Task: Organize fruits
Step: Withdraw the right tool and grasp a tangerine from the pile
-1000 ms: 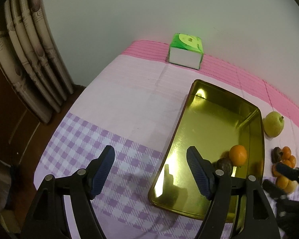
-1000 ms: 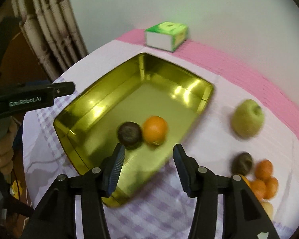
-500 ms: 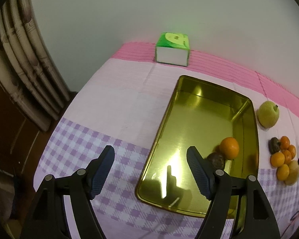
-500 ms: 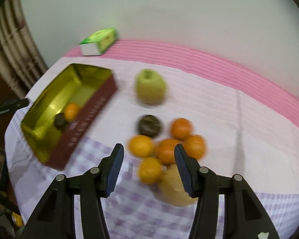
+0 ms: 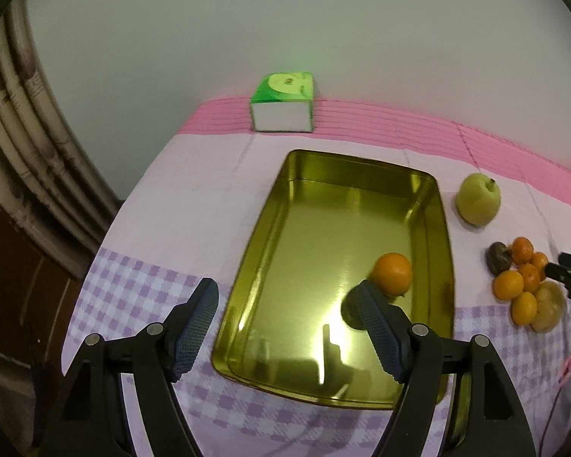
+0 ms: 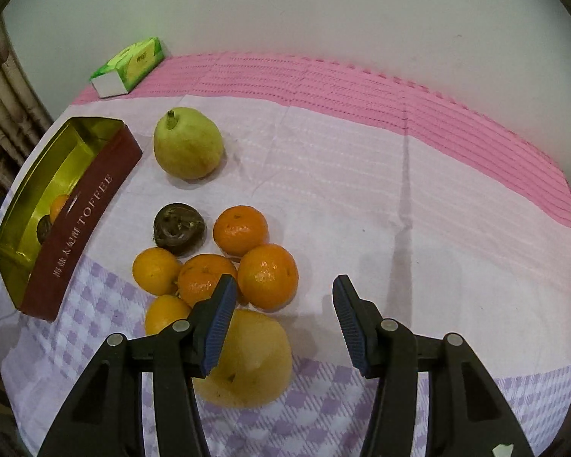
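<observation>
Curtain folds (image 5: 26,175) hang at the far left edge, beside the surface (image 5: 194,198) draped in a cloth of pink, pale and purple-check bands. Left hand-held gripper (image 5: 289,327) hovers over the near end of the gold tin (image 5: 323,228), jaws spread apart and grasping nothing; one pad sits above the checked cloth, the other above the tin floor. Inside the tin lie an orange (image 5: 393,273) and, just beside it, a dark fruit (image 5: 349,306) partly hidden by the pad. A green tissue box (image 5: 282,102) stands at the back on the pink band. Right of the tin, whose red side reads TOFFEE in the right wrist view, a green pear (image 6: 187,144) lies apart from the rest. Nearer the camera a dark wrinkled fruit (image 6: 179,227) touches a huddle of five small oranges (image 6: 267,276), and a large yellow pear (image 6: 247,361) lies just below them against the cluster. Right hand-held gripper (image 6: 281,321) hangs over the cloth at the right side of that pile, its jaws parted and empty; the left pad overlaps the yellow pear and one orange in view, though contact cannot be told, and the right pad is over bare cloth.
</observation>
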Tool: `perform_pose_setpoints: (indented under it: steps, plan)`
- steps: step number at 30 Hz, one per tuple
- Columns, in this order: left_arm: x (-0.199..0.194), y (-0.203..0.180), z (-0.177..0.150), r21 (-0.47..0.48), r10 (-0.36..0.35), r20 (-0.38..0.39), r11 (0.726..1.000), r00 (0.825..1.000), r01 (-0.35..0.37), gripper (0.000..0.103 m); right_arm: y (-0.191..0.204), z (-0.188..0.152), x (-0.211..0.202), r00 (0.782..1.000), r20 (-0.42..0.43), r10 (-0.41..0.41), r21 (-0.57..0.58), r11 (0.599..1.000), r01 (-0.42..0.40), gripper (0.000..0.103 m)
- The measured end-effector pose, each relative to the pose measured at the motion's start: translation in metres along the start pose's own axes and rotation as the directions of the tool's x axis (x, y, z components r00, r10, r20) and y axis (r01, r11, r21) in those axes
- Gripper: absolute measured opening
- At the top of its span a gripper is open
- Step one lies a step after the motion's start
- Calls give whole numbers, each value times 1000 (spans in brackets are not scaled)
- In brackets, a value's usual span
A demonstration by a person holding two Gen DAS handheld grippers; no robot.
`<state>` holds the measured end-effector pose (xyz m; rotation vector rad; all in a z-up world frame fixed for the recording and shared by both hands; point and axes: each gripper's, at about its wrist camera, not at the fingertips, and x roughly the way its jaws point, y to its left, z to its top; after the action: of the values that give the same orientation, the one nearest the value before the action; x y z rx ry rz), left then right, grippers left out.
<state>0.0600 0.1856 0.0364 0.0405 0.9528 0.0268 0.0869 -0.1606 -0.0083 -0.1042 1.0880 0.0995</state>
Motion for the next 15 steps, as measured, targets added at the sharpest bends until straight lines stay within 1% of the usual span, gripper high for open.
perform_pose_setpoints:
  steps: [2,5,10,12,15]
  plan:
    - [-2,-5,-1,3,-9,-4,1000,1000,9,76,-3,2,8,1000,-14,5,-4,1000,-5,50]
    - [-4,-15,-1,0,-42,-14,999,999,42,76,-6,7,13,1000,-15,26,-3,1000,-26,49]
    - [-7,-36,0,16,-88,-26,996,996,88,76,-15,11,15,1000,-8,14,-9,1000,-14,50]
    - [-8,-48,1,26,-122,-32,992,992,123,76,-18,10,15,1000,-11,16,-5,1000,-17,50]
    - [-7,-64,1,53,-133,-41,989,990,135,77,-18,11,24,999,-36,39,-1,999,-39,50]
